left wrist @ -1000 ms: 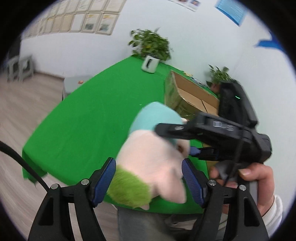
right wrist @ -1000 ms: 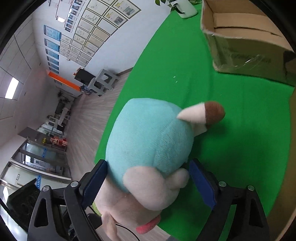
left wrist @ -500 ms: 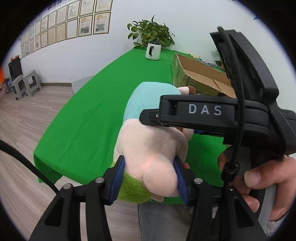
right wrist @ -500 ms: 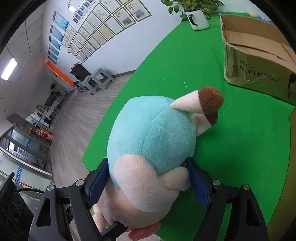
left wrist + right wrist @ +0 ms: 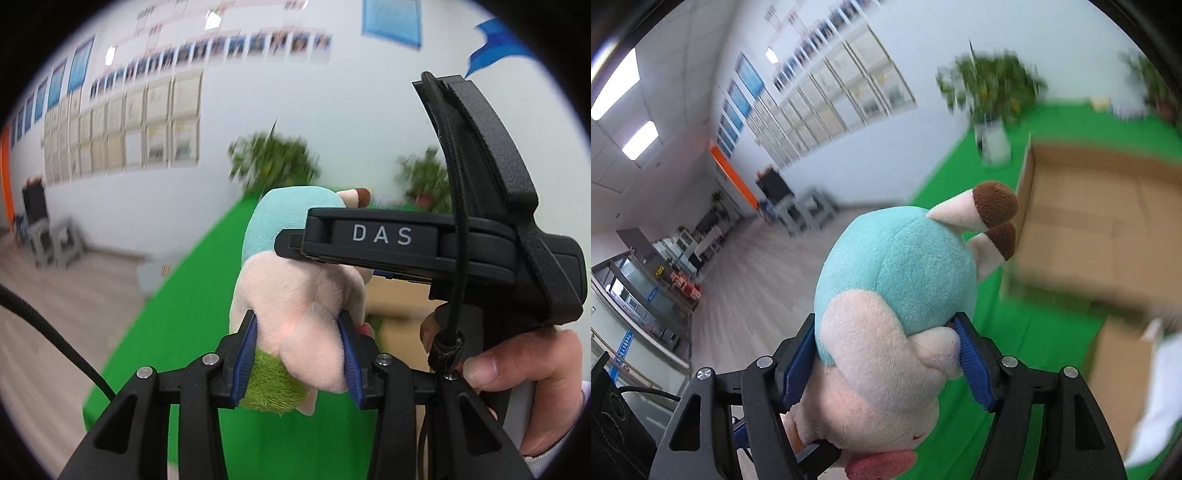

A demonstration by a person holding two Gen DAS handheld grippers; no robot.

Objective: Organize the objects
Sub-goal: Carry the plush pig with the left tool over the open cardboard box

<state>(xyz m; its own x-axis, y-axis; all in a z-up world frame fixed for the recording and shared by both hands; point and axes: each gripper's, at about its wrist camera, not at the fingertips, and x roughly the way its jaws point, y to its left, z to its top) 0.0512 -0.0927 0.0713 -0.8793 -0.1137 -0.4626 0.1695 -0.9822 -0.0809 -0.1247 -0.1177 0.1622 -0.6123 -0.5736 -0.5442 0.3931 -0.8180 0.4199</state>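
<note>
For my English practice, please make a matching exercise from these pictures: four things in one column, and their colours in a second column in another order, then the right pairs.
Things:
1. plush toy's back
2. ear tips
3. tablecloth
4. box

Colours:
A. bright green
B. cardboard tan
C. light blue
D. dark brown

Pairs: 1-C, 2-D, 3-A, 4-B

Both the left gripper and the right gripper are closed on the plush toy.
</note>
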